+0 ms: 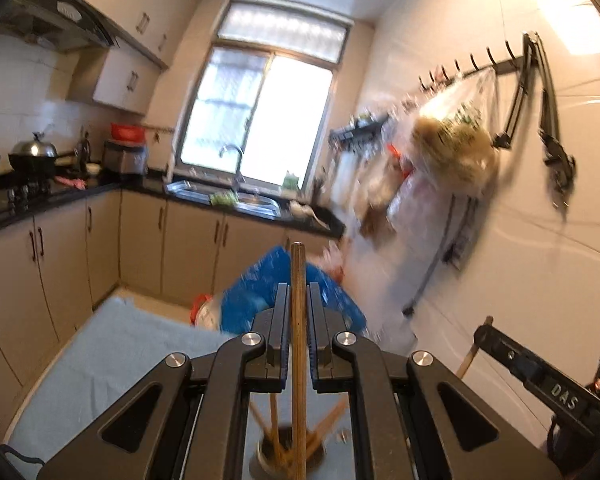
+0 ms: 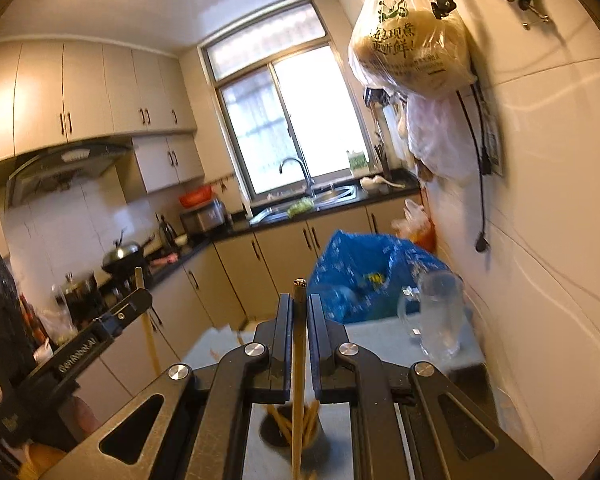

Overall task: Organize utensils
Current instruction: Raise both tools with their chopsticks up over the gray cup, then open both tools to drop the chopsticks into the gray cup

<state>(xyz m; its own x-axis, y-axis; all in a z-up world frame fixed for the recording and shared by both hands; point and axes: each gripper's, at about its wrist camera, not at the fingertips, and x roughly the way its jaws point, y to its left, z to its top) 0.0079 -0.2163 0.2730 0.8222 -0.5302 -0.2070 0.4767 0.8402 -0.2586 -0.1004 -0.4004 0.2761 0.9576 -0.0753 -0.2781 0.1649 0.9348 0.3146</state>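
I have one chopstick (image 1: 298, 320) pinched upright in my left gripper (image 1: 298, 312), fingers closed tight on it, and a second chopstick (image 2: 299, 344) clamped the same way in my right gripper (image 2: 299, 320). Both hang above the dark holder cup (image 2: 290, 432) on the grey-clothed counter (image 1: 112, 344), which already has several chopsticks (image 2: 310, 420) standing in it. I judge the job well along: these two remain to go in. A clear glass mug (image 2: 438, 316) stands farther off.

Desk (image 2: 384, 340) with grey-blue cloth; on it a clear glass jug (image 2: 438, 316) and dark chopstick holder (image 2: 290, 430).
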